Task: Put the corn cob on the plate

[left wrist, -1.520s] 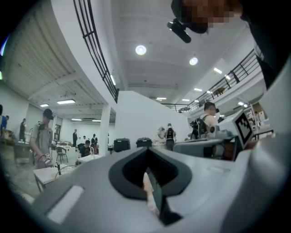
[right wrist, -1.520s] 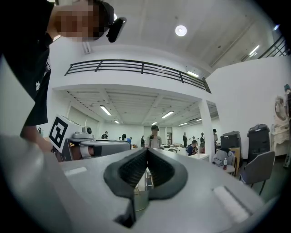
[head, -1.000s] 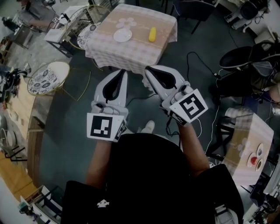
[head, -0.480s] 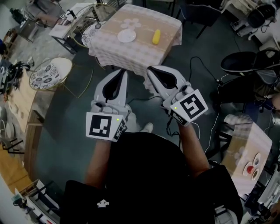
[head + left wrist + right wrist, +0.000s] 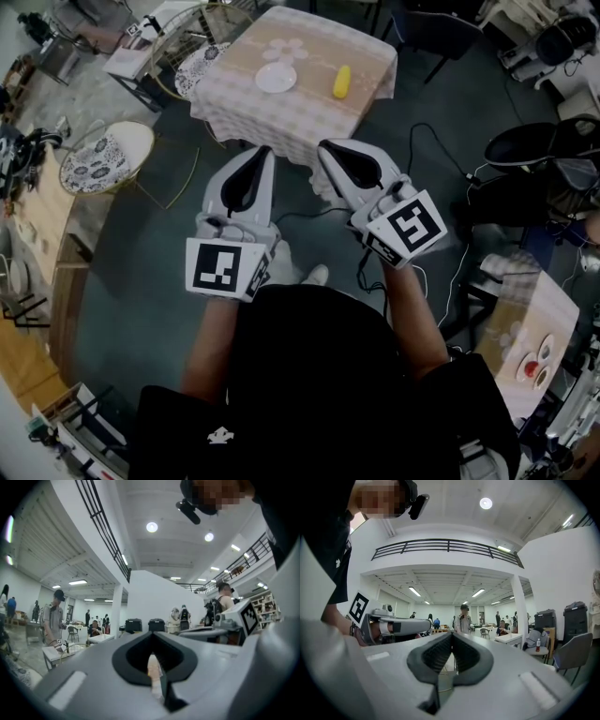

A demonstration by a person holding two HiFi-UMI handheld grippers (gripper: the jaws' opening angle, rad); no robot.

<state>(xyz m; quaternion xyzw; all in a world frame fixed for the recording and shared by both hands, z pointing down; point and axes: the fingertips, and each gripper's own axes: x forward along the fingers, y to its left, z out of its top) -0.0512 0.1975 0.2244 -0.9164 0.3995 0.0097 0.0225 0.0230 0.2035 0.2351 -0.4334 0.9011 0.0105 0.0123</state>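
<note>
In the head view a yellow corn cob (image 5: 342, 82) lies on a table with a checked cloth (image 5: 281, 117), to the right of a small white plate (image 5: 276, 78). My left gripper (image 5: 264, 150) and right gripper (image 5: 324, 145) are held side by side over the dark floor, short of the table's near edge, pointing level toward it. Both are shut with nothing in them. The left gripper view shows its jaws (image 5: 152, 634) closed to a thin slit. In the right gripper view the jaws (image 5: 452, 634) also meet.
A round side table with a patterned top (image 5: 105, 161) stands at the left, a second patterned one (image 5: 202, 66) beside the checked table. Black chairs (image 5: 539, 141) and floor cables (image 5: 441, 159) lie to the right. A small table with dishes (image 5: 530, 342) is at the lower right.
Both grippers have come a little closer to the checked table, which now sits slightly further right in the head view. The jaws look the same.
</note>
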